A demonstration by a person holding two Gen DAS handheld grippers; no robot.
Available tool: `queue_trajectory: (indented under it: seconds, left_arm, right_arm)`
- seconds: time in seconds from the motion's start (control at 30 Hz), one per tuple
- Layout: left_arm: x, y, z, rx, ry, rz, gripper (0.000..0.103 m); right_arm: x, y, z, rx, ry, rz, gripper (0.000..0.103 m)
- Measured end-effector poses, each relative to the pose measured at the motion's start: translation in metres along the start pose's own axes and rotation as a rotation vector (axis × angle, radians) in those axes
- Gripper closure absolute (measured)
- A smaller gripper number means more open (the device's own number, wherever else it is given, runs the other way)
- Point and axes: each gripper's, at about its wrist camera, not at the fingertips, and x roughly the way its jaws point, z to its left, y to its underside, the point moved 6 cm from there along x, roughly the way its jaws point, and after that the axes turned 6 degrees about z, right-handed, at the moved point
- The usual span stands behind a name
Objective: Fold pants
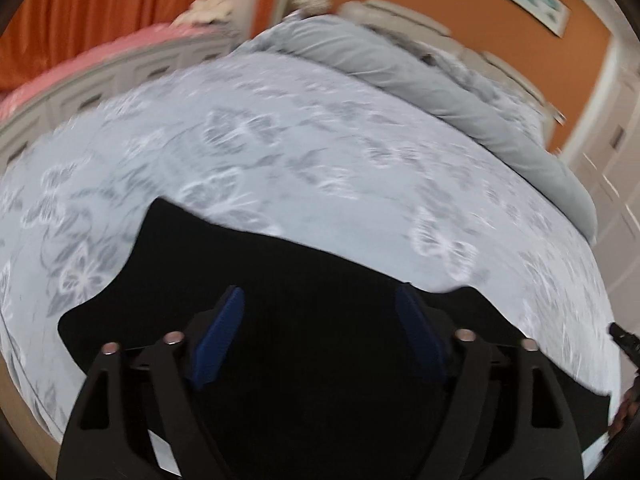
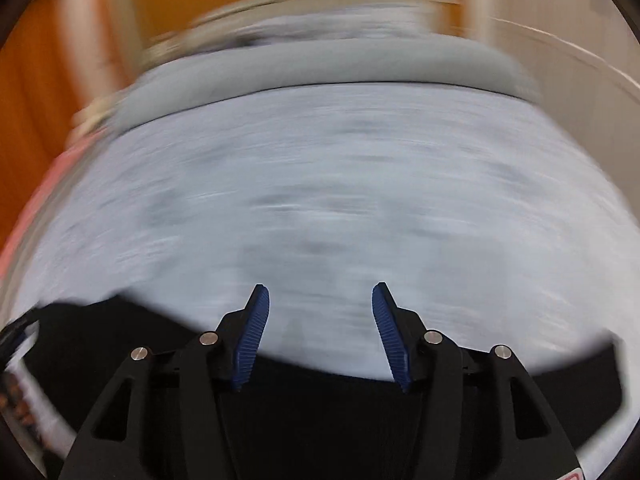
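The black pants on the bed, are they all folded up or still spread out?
Cannot tell for sure. The black pants lie flat on the flowery bedspread, but much is hidden behind the left gripper.

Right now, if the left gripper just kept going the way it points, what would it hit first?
Most likely the black pants lying on the bed: the open left gripper points down at them. Depth is hard to judge.
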Motion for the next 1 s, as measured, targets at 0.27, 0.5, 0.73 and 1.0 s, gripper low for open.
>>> queue_trajectory:
  seconds: [0.27, 0.5, 0.73, 1.0]
  left_arm:
    - [-0.018, 0.014, -0.069, 0.07, 0.093, -0.073, 0.007]
    - [-0.009, 0.06, -0.155, 0.191, 0.134, -0.05, 0.007]
    - [0.009, 0.112, -0.204, 0.452, 0.041, -0.019, 0.007]
    - [0.008, 0.104, -0.186, 0.383, 0.024, -0.007, 0.007]
  right_arm:
    - [-0.036, 0.096, -0.271, 0.386, 0.335, 0.085, 0.045]
    - [-0.017, 0.121, -0.29, 0.299, 0.26, 0.111, 0.049]
    - [-0.016, 0.112, -0.299, 0.327, 0.285, 0.101, 0.09]
    - [-0.042, 0.136, -0.311, 0.462, 0.227, 0.086, 0.032]
